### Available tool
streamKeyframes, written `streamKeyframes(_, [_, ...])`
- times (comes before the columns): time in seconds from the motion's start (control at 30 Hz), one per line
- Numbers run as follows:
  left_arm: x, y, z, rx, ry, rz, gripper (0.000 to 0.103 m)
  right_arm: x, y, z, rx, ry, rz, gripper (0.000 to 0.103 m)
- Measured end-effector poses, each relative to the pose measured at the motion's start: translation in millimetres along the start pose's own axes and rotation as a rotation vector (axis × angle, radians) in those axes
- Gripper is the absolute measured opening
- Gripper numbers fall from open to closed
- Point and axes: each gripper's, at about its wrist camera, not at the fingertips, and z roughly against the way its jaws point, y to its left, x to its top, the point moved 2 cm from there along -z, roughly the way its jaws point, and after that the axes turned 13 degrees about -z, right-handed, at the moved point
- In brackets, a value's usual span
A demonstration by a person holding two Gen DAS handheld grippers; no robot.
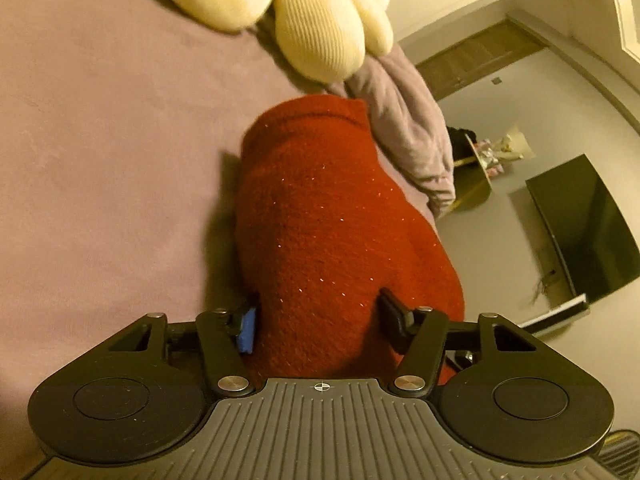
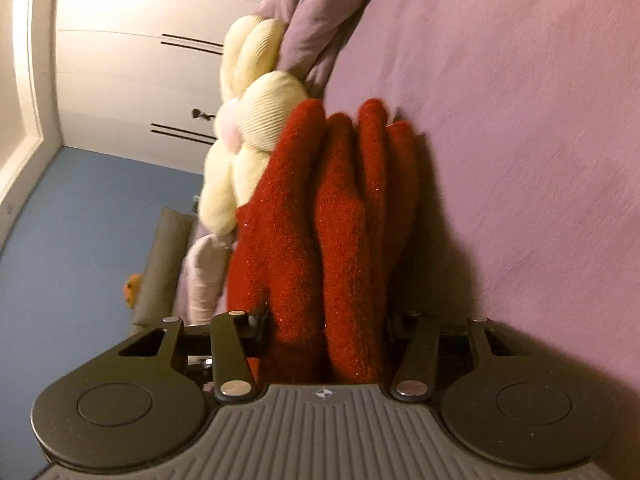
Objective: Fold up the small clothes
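Note:
A red knitted garment with small glitter specks is bundled between the fingers of my left gripper, which is shut on it above the purple bed sheet. In the right wrist view the same red garment hangs in several thick folds between the fingers of my right gripper, which is shut on it. The fingertips of both grippers are mostly buried in the fabric.
A cream plush toy lies on the bed beyond the garment, also in the right wrist view. A bunched purple blanket lies at the bed's edge. A dark TV and white wardrobe doors stand off the bed.

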Motion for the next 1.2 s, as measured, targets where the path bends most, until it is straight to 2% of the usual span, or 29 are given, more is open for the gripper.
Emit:
streamKeyframes(0.07, [0.6, 0.4, 19.5, 0.026, -0.019, -0.018, 0.063, -11.9, 7.7, -10.1, 0.015, 0.035, 0.000, 0.048])
streamKeyframes(0.2, [-5.4, 3.1, 72.7, 0.126, -0.060, -0.083, 0.063, -47.2, 19.3, -41.4, 0.023, 0.133, 0.008, 0.048])
streamKeyframes(0.37, [-29.0, 20.4, 131.4, 0.264, -0.077, -0.075, 0.064, -92.6, 24.2, -71.3, 0.039, 0.233, 0.029, 0.050])
streamKeyframes(0.47, [-32.5, 28.8, 144.0, 0.278, -0.083, -0.051, 0.065, -104.8, 34.5, -72.0, -0.039, 0.191, 0.088, 0.061])
streamKeyframes(0.53, [-27.2, 25.9, 154.5, 0.276, -0.102, -0.074, 0.064, -105.9, 43.7, -62.7, -0.108, 0.148, 0.124, 0.062])
streamKeyframes(0.57, [-22.8, 21.5, 158.9, 0.286, -0.119, -0.096, 0.068, -104.8, 51.7, -55.3, -0.150, 0.108, 0.157, 0.062])
streamKeyframes(0.6, [-18.7, 16.9, 162.2, 0.298, -0.135, -0.116, 0.080, -103.7, 61.9, -48.2, -0.189, 0.056, 0.201, 0.062])
streamKeyframes(0.63, [-14.1, 12.8, 164.7, 0.319, -0.152, -0.132, 0.086, -102.9, 73.4, -40.8, -0.221, 0.002, 0.248, 0.062])
streamKeyframes(0.7, [-3.3, 2.8, 162.4, 0.377, -0.186, -0.174, 0.089, -105.4, 103.7, -34.6, -0.264, -0.107, 0.355, 0.060])
streamKeyframes(0.77, [7.4, -2.3, 154.5, 0.448, -0.200, -0.183, 0.089, -115.4, 125.9, -42.3, -0.288, -0.141, 0.433, 0.039])
streamKeyframes(0.83, [18.1, -5.5, 141.1, 0.499, -0.204, -0.170, 0.089, -126.1, 143.8, -62.9, -0.311, -0.134, 0.501, 0.026])
streamKeyframes(0.93, [34.1, -3.9, 117.2, 0.583, -0.180, -0.184, 0.089, -143.5, 154.0, -102.2, -0.348, -0.114, 0.570, 0.021])
streamKeyframes(1.0, [41.5, 4.1, 99.3, 0.639, -0.148, -0.178, 0.089, -146.3, 152.9, -125.0, -0.410, -0.156, 0.653, 0.018])
streamKeyframes(1.1, [49.9, 14.2, 68.6, 0.680, -0.083, -0.209, 0.089, -138.9, 142.8, -138.8, -0.512, -0.188, 0.745, 0.015])
streamKeyframes(1.13, [51.3, 15.9, 57.5, 0.677, -0.060, -0.219, 0.089, -134.9, 138.5, -144.7, -0.528, -0.185, 0.746, 0.018])
streamKeyframes(1.17, [51.1, 17.8, 48.2, 0.671, -0.034, -0.223, 0.089, -129.3, 132.6, -148.4, -0.544, -0.187, 0.749, 0.025])
streamKeyframes(1.2, [51.4, 19.2, 38.8, 0.667, -0.010, -0.223, 0.089, -123.7, 127.4, -147.9, -0.559, -0.200, 0.752, 0.026])
